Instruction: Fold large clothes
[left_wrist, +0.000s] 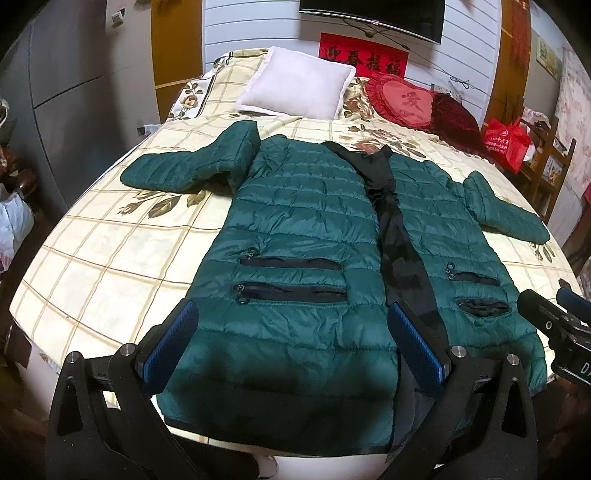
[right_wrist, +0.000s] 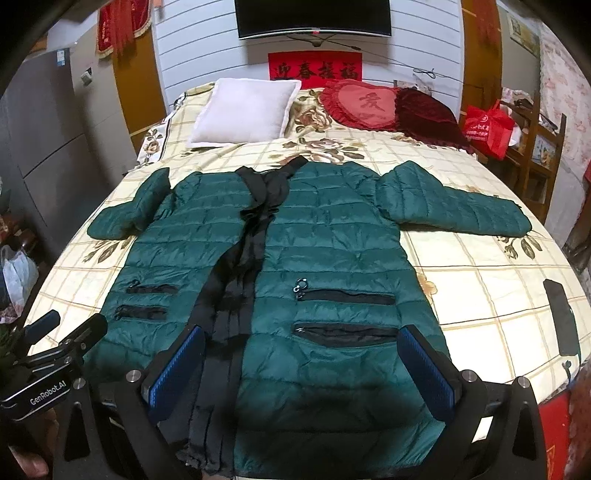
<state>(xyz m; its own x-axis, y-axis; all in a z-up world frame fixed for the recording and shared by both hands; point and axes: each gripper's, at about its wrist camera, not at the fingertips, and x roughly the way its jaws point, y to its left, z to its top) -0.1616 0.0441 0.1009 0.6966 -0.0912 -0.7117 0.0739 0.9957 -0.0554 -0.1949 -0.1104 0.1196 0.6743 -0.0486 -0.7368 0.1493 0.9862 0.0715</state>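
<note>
A bed (left_wrist: 110, 258) with a cream checked, flower-printed cover fills both views. A green quilted coat (left_wrist: 303, 229) lies flat on it, front up, unzipped, with its hem at the near edge of the bed and its collar toward the far edge. The black lining (left_wrist: 399, 258) shows as a strip down the open middle. Both sleeves spread outward toward the side edges of the bed; each front panel has two black zip pockets.

At the far edge rest a white pillow (left_wrist: 295, 85), a red heart-shaped cushion (left_wrist: 402, 99) and a dark red cushion (left_wrist: 454, 114) just beside it. A TV (right_wrist: 314, 18) hangs on the wall above a red banner (right_wrist: 316, 66). A black flat object (right_wrist: 561, 317) lies near the bed's right edge.

The left tool (left_wrist: 291, 347) hovers over the coat's left hem, jaws spread wide, holding nothing. The right tool (right_wrist: 303, 369) hovers over the right hem, jaws equally wide, also empty.
</note>
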